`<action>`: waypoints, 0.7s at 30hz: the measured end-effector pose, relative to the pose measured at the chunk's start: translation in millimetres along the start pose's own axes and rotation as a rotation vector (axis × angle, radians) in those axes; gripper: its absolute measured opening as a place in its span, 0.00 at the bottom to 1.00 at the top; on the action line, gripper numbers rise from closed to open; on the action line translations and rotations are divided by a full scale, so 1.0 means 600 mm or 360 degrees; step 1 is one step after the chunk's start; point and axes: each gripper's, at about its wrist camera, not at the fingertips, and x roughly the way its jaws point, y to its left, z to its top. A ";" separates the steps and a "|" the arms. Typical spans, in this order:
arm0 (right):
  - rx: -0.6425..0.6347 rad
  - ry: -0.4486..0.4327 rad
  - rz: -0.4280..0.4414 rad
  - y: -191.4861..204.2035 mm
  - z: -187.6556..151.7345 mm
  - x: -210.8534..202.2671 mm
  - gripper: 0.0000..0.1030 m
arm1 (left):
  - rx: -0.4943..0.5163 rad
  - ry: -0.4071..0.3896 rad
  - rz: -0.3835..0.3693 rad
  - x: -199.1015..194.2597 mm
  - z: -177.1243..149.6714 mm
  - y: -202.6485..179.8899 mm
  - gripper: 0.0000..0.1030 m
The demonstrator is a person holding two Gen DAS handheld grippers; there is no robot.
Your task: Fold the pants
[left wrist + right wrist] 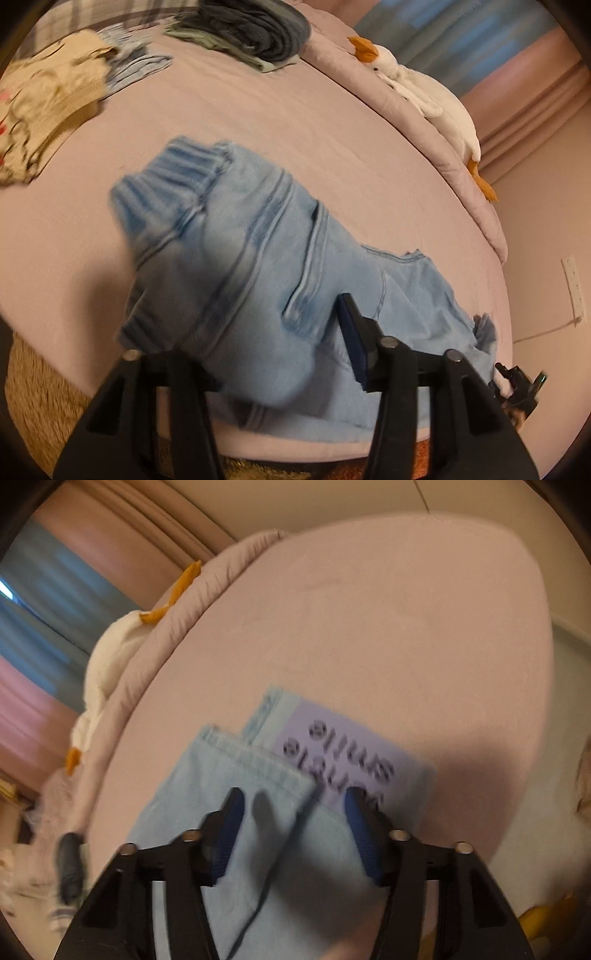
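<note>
Angling down over pants (221,794), right claw (295,823) parted, left claw (273,332) gripping

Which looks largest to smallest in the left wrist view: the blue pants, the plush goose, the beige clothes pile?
1. Blue pants, though nearest the camera.
2. Plush goose and beige clothes pile: look alike in size, so unranked.

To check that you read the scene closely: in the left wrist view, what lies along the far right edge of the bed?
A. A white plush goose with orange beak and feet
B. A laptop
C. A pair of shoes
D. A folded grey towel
A: a white plush goose with orange beak and feet lies along the bed's rolled edge.
</note>
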 end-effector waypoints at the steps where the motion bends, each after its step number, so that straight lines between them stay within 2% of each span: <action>1: -0.0026 0.0002 -0.0017 0.011 0.008 0.004 0.16 | 0.0032 0.0015 0.0000 0.008 0.002 -0.006 0.16; 2: -0.0039 0.0010 0.0008 0.015 0.007 -0.001 0.11 | 0.0027 0.0032 -0.0015 0.013 0.003 -0.008 0.11; 5: -0.0083 -0.0011 0.0049 0.031 0.019 -0.019 0.09 | -0.0017 0.0029 -0.0043 0.003 0.003 -0.008 0.09; 8: -0.0088 -0.0222 0.0124 0.029 0.021 -0.094 0.09 | -0.0052 0.0036 -0.0168 -0.030 -0.006 -0.006 0.09; 10: -0.0069 -0.0384 0.0088 0.013 0.016 -0.146 0.09 | -0.0039 0.0072 -0.0193 -0.044 -0.022 -0.003 0.10; 12: -0.0043 -0.0439 0.0030 -0.016 0.009 -0.169 0.09 | -0.0013 0.0137 -0.0176 -0.038 -0.036 -0.001 0.11; 15: 0.0017 -0.0290 -0.0048 -0.066 -0.001 -0.126 0.09 | 0.0019 0.0253 -0.0062 -0.005 -0.061 0.010 0.14; 17: 0.0013 -0.0137 -0.0198 -0.093 -0.016 -0.075 0.09 | -0.0006 0.0253 -0.0038 0.006 -0.066 0.015 0.14; 21: -0.0067 -0.0157 -0.0275 -0.092 -0.022 -0.068 0.09 | 0.0059 0.0229 0.0010 -0.004 -0.063 0.000 0.19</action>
